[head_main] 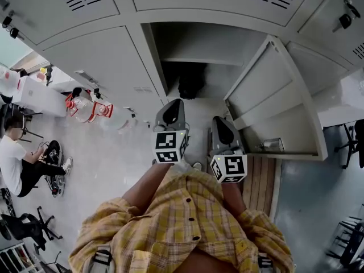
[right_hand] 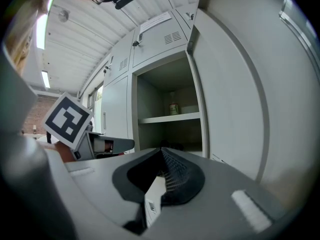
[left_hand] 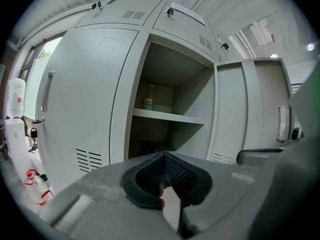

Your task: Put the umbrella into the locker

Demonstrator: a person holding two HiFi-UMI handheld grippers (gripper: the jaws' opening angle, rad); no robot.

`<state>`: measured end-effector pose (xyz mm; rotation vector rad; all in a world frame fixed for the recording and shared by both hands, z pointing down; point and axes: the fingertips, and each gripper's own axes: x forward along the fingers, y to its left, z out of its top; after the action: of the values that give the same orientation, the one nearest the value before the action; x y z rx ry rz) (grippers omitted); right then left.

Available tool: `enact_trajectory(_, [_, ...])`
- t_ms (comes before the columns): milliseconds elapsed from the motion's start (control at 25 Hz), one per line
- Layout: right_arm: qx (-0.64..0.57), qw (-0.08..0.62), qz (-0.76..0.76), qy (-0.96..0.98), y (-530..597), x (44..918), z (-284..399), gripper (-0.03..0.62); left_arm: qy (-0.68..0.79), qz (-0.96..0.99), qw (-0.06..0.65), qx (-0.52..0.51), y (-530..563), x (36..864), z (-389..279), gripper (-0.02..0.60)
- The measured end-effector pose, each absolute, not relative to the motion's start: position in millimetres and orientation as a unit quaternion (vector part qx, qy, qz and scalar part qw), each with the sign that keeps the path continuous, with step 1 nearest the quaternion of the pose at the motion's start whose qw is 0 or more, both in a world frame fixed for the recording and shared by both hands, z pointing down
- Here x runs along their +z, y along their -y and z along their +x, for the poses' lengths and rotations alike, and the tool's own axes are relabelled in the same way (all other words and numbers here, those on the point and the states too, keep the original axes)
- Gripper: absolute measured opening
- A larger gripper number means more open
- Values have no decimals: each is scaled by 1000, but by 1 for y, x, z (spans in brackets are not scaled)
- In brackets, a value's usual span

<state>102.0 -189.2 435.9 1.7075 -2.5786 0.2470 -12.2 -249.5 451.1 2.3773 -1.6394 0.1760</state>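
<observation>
The locker [head_main: 162,56] stands open, its door [head_main: 278,101] swung out to the right. A black umbrella [head_main: 191,84] lies in the lower compartment, under the shelf [left_hand: 170,116]; it shows as a dark shape [left_hand: 146,147] in the left gripper view and just over the jaw tips [right_hand: 172,146] in the right gripper view. My left gripper [head_main: 170,111] is in front of the opening, apart from the umbrella, its jaws shut [left_hand: 163,154] with nothing between them. My right gripper [head_main: 223,127] is beside it, jaws meeting at the tip [right_hand: 161,150], also empty.
A small can [left_hand: 148,103] sits on the locker's shelf. Closed locker doors [left_hand: 85,99] stand to the left. On the floor at left are water bottles [head_main: 85,108] and a seated person [head_main: 17,164]. A wooden board [head_main: 264,181] lies below the open door.
</observation>
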Motion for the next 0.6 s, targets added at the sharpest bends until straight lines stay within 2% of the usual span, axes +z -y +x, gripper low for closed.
enact_trajectory(600, [70, 21, 549, 833, 192, 432, 105, -2, 545, 830, 108, 48, 226, 448, -6, -3])
